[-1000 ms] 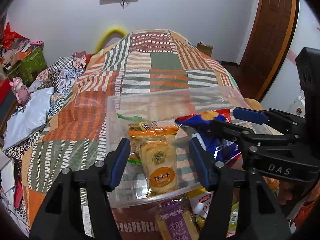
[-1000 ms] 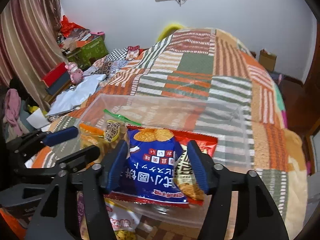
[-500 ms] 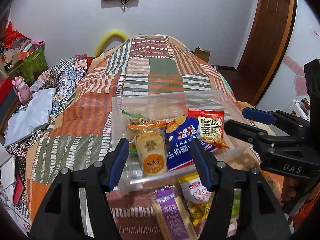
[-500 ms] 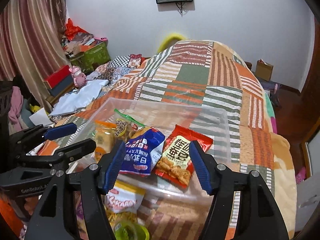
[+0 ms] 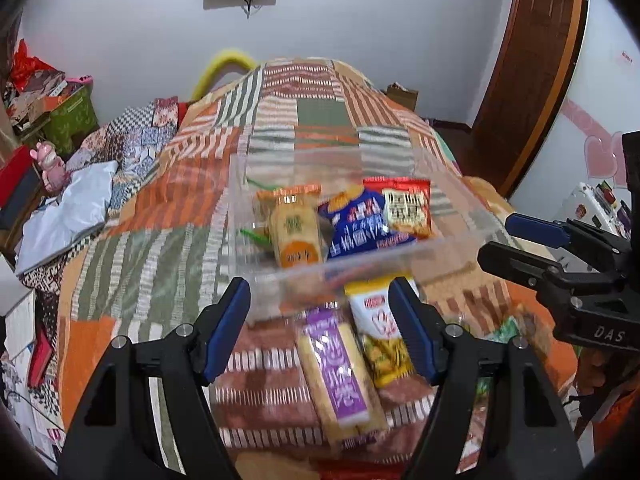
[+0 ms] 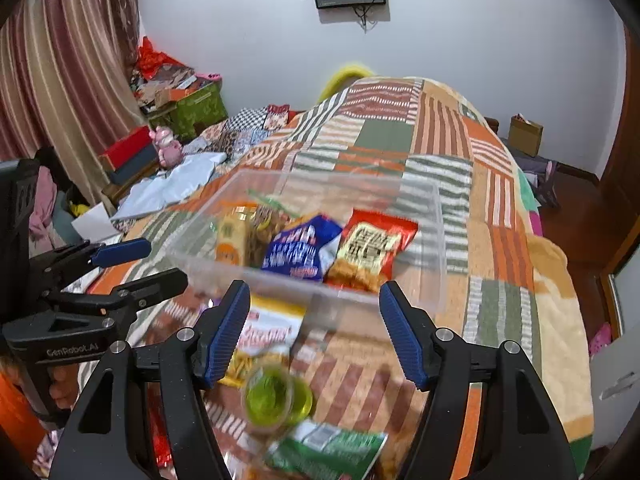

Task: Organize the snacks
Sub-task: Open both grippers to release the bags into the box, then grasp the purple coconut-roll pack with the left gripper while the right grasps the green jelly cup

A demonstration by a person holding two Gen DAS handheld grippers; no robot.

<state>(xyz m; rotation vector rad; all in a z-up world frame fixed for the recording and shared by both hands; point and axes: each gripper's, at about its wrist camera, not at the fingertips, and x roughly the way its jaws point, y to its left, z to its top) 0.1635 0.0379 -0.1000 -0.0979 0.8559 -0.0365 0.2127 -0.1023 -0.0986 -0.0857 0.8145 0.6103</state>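
Note:
A clear plastic bin (image 5: 460, 204) (image 6: 436, 240) sits on the patchwork bed. It holds a yellow cracker pack (image 5: 296, 232), a blue snack bag (image 5: 360, 228) (image 6: 300, 248) and a red snack bag (image 5: 406, 206) (image 6: 372, 248). In front of the bin lie a purple-labelled pack (image 5: 340, 372), a white and yellow bag (image 5: 380, 336) (image 6: 268, 332), a green jelly cup (image 6: 278, 398) and a green packet (image 6: 328, 450). My left gripper (image 5: 322, 332) is open and empty above the loose snacks. My right gripper (image 6: 314, 330) is open and empty, also short of the bin.
The patchwork quilt (image 5: 320, 120) covers the bed. Clutter, boxes and a pink toy (image 5: 50, 164) lie to the left. A wooden door (image 5: 532, 68) stands at the right. Each gripper shows in the other's view, the right one (image 5: 560, 264) and the left one (image 6: 100, 280).
My right gripper has let the blue bag go into the bin. Both grippers have drawn back from the bin, so the loose snacks in front of it have come into view.

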